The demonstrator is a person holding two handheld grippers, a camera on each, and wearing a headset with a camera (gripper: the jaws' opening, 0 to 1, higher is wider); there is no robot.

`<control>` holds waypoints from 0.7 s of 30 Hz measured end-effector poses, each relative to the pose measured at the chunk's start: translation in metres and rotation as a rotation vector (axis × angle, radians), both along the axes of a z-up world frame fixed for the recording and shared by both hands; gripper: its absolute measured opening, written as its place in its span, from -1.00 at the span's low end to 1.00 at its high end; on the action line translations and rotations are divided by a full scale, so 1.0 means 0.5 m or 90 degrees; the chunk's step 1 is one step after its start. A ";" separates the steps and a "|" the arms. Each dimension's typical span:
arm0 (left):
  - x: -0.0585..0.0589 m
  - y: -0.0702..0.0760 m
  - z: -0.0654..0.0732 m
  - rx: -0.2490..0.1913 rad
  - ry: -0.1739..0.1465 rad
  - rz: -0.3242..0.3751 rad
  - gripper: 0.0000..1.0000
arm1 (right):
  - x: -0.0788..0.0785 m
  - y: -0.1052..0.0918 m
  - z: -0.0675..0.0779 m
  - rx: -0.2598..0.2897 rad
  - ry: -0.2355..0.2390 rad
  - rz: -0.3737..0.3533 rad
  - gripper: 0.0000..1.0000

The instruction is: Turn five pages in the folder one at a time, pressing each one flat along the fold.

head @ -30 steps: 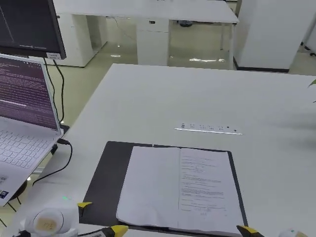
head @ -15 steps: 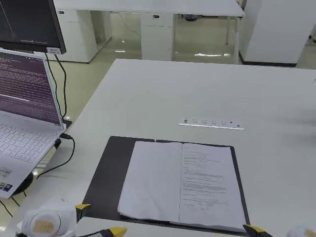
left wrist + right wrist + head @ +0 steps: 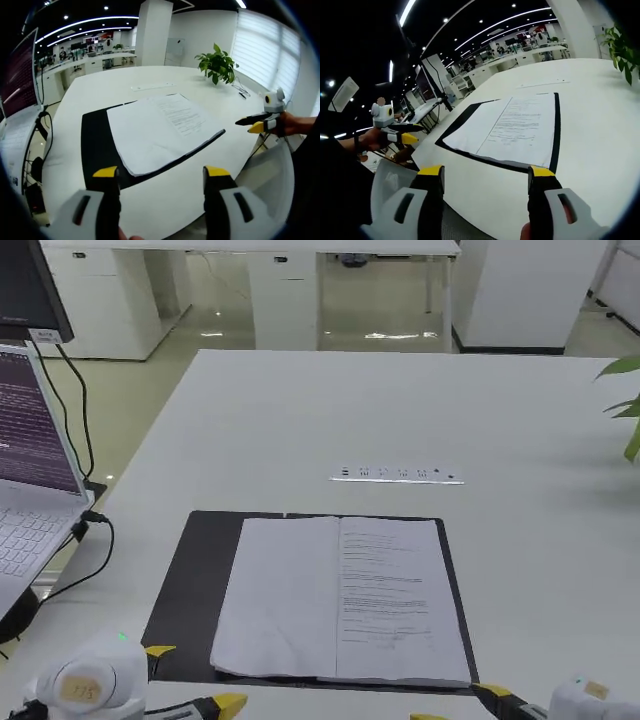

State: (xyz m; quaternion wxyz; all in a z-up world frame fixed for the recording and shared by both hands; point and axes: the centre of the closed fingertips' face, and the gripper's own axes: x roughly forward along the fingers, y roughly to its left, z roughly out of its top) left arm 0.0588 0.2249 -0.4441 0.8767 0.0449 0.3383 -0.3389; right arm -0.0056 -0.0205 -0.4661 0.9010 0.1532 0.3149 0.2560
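Note:
A black folder (image 3: 185,605) lies open near the front edge of the white table, with white pages (image 3: 340,600) spread flat on it; the right page is printed, the left one blank. My left gripper (image 3: 194,677) hovers open at the folder's front left corner, holding nothing. At the folder's front right corner my right gripper (image 3: 458,705) is open too. In the left gripper view the open gripper (image 3: 161,172) faces the pages (image 3: 155,130) from short of the folder (image 3: 95,140). In the right gripper view the open gripper (image 3: 486,171) faces the pages (image 3: 510,125).
A laptop (image 3: 20,490) with a cable (image 3: 90,540) stands at the left, below a monitor (image 3: 30,290). A socket strip (image 3: 397,476) is set in the table behind the folder. Plant leaves (image 3: 625,410) reach in at the right edge.
The head view has swung to the right, so the laptop sits further left. Folder and pages lie as before. Both grippers stay open at the front edge.

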 end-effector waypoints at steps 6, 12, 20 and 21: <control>0.019 -0.052 -0.001 -0.001 -0.003 -0.049 0.32 | -0.015 -0.011 -0.011 -0.016 0.015 0.000 0.35; 0.040 -0.096 0.003 -0.008 -0.007 -0.082 0.30 | -0.016 -0.025 -0.008 -0.015 0.015 -0.018 0.36; 0.053 -0.148 -0.007 -0.018 0.001 -0.119 0.29 | -0.020 -0.040 -0.006 -0.021 0.018 -0.033 0.39; 0.054 -0.154 -0.008 -0.017 0.001 -0.124 0.29 | -0.020 -0.041 -0.007 -0.021 0.019 -0.033 0.39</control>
